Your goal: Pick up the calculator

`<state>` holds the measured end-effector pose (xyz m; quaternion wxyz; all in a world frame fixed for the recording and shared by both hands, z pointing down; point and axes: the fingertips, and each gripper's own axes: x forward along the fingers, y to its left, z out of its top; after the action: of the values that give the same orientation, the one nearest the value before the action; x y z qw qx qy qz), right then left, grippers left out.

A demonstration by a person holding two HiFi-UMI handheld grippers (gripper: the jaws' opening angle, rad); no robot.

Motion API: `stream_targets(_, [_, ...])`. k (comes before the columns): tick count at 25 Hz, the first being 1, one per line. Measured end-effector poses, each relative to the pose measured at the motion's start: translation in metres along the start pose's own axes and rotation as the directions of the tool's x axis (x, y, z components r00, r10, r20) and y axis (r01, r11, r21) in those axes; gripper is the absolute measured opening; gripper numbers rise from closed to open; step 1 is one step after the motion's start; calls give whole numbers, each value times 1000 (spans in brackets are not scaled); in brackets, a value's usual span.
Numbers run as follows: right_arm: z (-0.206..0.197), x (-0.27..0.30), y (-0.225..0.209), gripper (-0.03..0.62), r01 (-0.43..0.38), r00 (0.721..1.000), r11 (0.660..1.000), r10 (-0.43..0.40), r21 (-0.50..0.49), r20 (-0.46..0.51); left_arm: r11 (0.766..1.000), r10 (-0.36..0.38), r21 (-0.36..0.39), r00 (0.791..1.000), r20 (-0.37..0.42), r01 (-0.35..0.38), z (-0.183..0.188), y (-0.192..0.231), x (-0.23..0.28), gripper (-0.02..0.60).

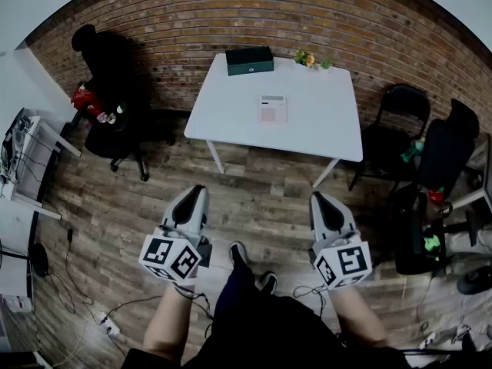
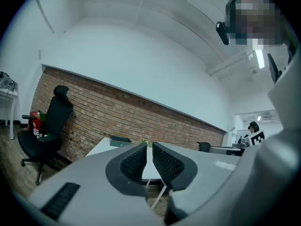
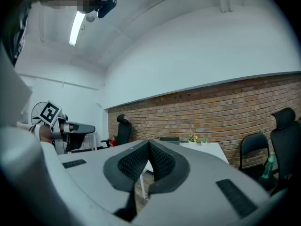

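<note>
The calculator (image 1: 272, 108), pale with a pinkish keypad, lies flat near the middle of the white table (image 1: 323, 129) by the brick wall. My left gripper (image 1: 194, 197) and right gripper (image 1: 319, 202) are held level over the wooden floor, well short of the table. Both are shut and empty. In the left gripper view the left gripper (image 2: 148, 147) has its pads nearly touching, with the table (image 2: 106, 145) far beyond. Seen from the right gripper view, the right gripper (image 3: 149, 144) has its pads pressed together.
A dark green box (image 1: 249, 60) and a small flower pot (image 1: 306, 57) stand at the table's far edge. A black office chair (image 1: 111, 98) is at the left, black chairs (image 1: 400, 121) at the right. Cables (image 1: 100, 314) lie on the floor at the lower left.
</note>
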<state>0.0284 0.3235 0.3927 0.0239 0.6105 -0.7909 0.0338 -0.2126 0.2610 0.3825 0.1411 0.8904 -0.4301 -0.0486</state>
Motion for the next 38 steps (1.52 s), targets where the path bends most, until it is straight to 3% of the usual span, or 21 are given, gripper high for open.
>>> stream_targets(10, [8, -7, -13, 6, 31, 999, 998, -32, 53, 12, 999, 23, 44, 1000, 6, -23, 17, -7, -3, 38])
stream_targets(11, [9, -9, -17, 25, 40, 999, 997, -41, 59, 13, 998, 38, 54, 999, 12, -39, 21, -9, -3, 52])
stream_targets(13, [12, -11, -26, 93, 50, 999, 997, -52, 66, 18, 995, 63, 71, 998, 18, -64, 24, -11, -1, 198])
stream_targets(14, [14, -12, -30, 128, 53, 998, 996, -54, 71, 21, 995, 67, 75, 998, 20, -69, 25, -12, 0, 221])
stream_targets(16, [16, -15, -37, 156, 57, 998, 996, -58, 74, 23, 995, 64, 73, 998, 21, -66, 24, -16, 3, 236])
stream_targets(20, [12, -8, -54, 155, 67, 998, 995, -68, 75, 14, 996, 59, 72, 998, -5, -58, 17, -16, 22, 238])
stream_targets(28, [3, 65, -103, 140, 109, 994, 989, -106, 104, -26, 999, 40, 12, 998, -53, -39, 5, 32, 112, 238])
stream_targets(38, [16, 189, -148, 126, 144, 985, 989, -140, 32, -96, 998, -17, -66, 997, -79, 12, 9, 104, 222, 238])
